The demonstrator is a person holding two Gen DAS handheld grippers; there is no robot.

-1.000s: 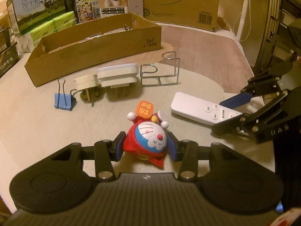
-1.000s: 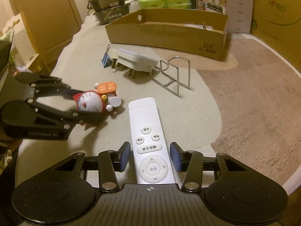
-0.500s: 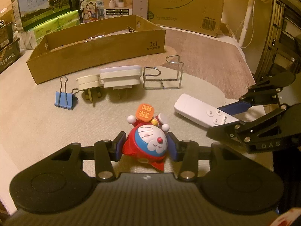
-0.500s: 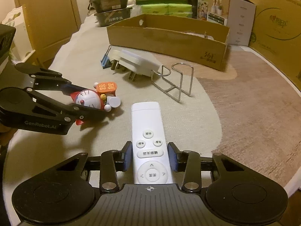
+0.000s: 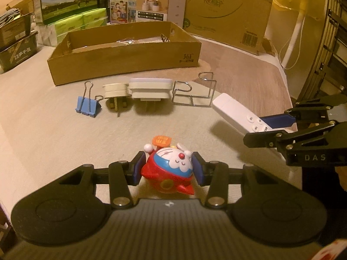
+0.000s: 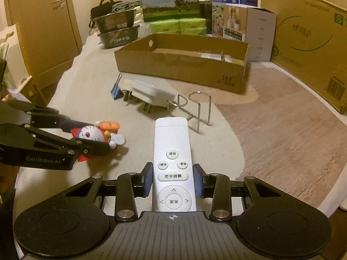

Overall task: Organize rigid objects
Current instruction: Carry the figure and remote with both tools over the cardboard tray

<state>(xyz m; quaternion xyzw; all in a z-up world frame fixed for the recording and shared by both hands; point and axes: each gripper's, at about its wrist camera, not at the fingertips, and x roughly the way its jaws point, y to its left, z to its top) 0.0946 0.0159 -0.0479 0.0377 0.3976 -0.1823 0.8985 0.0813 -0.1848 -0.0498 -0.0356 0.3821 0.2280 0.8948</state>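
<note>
Currently the left gripper (image 5: 167, 170) is clamping the cat figurine (image 5: 168, 169) and the right gripper (image 6: 172, 181) is clamping the white remote (image 6: 172, 164), its long axis pointing at the cardboard tray (image 6: 180, 70) lying straight ahead of both.

light: warm, dim | wooden door (image 6: 43, 32) | stacked cartons (image 5: 225, 10) | fan stand (image 5: 292, 41)
</note>
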